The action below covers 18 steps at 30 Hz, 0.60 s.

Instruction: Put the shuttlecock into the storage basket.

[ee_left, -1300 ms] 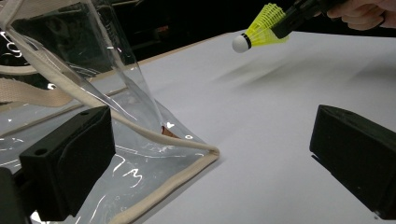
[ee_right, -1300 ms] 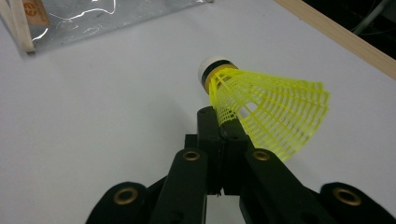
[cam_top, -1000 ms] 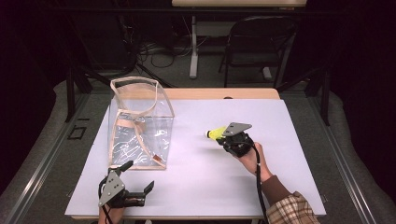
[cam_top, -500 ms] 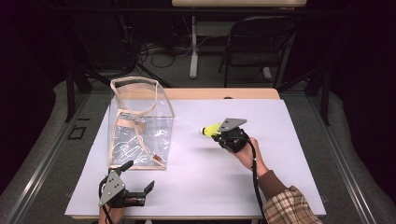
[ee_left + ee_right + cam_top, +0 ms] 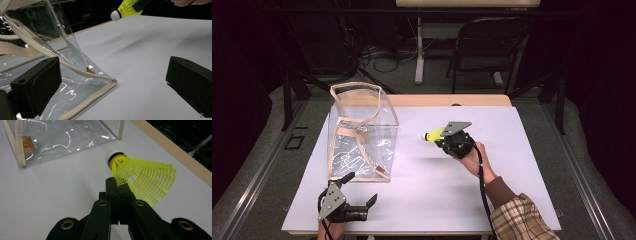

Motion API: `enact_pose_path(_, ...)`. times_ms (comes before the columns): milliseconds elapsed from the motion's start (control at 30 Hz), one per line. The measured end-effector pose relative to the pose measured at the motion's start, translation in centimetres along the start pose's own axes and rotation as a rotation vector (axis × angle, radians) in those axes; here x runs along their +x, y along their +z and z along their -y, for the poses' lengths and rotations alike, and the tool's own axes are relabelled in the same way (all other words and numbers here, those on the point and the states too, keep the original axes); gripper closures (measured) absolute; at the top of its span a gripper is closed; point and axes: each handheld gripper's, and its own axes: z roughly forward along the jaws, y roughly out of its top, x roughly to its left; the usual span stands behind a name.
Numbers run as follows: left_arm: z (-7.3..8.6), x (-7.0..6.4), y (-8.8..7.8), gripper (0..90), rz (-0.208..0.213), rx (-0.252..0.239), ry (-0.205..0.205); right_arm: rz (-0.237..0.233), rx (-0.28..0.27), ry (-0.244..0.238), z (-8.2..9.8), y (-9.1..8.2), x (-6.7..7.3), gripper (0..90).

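Note:
A clear plastic bag [image 5: 362, 135] with beige trim and straps stands upright on the left half of the white table. My right gripper [image 5: 443, 137] is lifted over the middle of the table, shut on a yellow shuttlecock [image 5: 434, 134] whose white cork tip points toward the bag. In the right gripper view the jaws pinch the shuttlecock [image 5: 140, 177] by its mesh skirt, and the bag [image 5: 62, 137] lies beyond. My left gripper [image 5: 360, 196] rests at the front left edge, open and holding nothing. In the left gripper view the bag's bottom corner [image 5: 105, 81] sits between the jaws, untouched, and the shuttlecock [image 5: 126, 7] hangs far off.
The table [image 5: 512, 150] has a wooden strip [image 5: 452, 100] along its far edge. Behind it stand a dark chair [image 5: 487, 50] and a table leg with cables on the floor. Bare tabletop lies right of the bag.
My right gripper has carried the shuttlecock a little to the left and upward, toward the bag. The left gripper and the bag have stayed put.

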Motion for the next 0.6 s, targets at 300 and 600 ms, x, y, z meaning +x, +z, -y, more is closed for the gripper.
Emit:
enact_pose_path(300,0.0,0.0,0.0,0.0,0.000,0.000,0.001,-0.007,-0.003,-0.008,-0.9,0.2,-0.2,90.0)
enact_pose_path(600,0.0,0.0,0.0,0.0,0.001,-0.001,-0.004,-0.022,0.007,-0.016,-1.6,0.8,-0.1,90.0)
